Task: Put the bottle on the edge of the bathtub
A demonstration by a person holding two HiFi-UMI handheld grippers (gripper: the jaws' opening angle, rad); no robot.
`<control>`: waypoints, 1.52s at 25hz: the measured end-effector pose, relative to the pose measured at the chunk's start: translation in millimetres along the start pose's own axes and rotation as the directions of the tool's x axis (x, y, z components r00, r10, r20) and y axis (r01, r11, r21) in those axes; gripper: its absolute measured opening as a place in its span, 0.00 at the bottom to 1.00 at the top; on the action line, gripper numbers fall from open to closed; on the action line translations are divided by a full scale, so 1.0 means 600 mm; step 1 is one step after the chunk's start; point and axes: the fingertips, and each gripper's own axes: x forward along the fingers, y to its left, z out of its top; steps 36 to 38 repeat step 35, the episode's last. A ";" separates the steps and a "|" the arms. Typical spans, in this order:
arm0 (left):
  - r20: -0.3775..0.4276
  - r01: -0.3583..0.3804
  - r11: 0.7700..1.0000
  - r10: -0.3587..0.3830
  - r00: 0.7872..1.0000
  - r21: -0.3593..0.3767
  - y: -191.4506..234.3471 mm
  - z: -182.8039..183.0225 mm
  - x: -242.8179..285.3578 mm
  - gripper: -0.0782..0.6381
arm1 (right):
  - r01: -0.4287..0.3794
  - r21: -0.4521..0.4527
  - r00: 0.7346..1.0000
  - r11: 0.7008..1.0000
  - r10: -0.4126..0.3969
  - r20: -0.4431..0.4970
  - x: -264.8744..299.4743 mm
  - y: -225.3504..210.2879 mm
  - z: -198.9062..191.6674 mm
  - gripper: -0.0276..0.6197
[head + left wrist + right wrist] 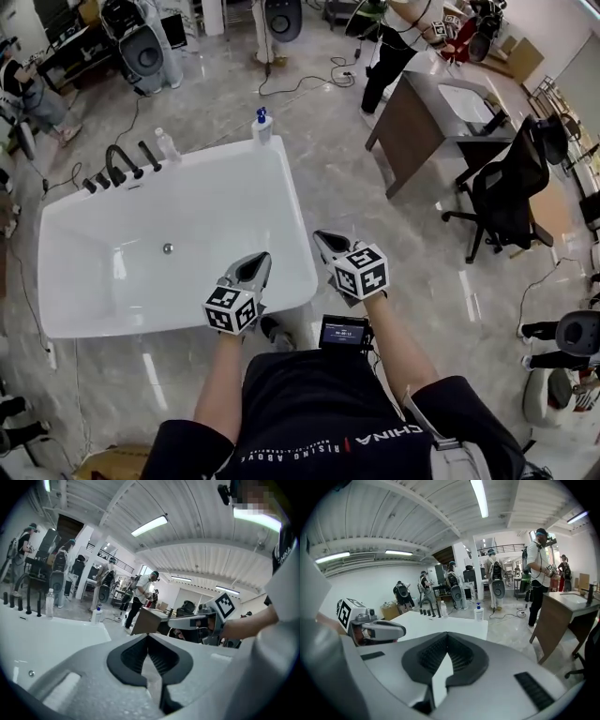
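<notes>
Blue-capped white pump bottle [262,127] stands upright on white bathtub rim [211,154] — left gripper [261,261], right gripper [322,240]: jaws together, empty.

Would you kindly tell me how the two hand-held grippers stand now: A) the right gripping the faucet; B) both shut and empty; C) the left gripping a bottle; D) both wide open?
B: the left hand-held gripper and the right hand-held gripper each show jaw tips meeting with nothing between them.
</notes>
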 end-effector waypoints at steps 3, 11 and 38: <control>-0.022 0.053 0.998 -0.052 0.998 0.017 -0.092 -0.032 -0.007 0.12 | -0.003 -0.016 1.000 1.000 0.003 0.014 -0.080 0.025 -0.043 0.06; -0.061 0.070 0.997 -0.068 0.996 0.029 -0.270 -0.125 -0.111 0.12 | 0.006 -0.025 0.999 1.000 -0.005 0.035 -0.281 0.082 -0.164 0.06; 0.064 -0.003 0.999 0.006 0.998 -0.051 -0.359 -0.156 -0.277 0.12 | -0.054 -0.034 0.994 0.998 0.057 0.090 -0.381 0.193 -0.220 0.06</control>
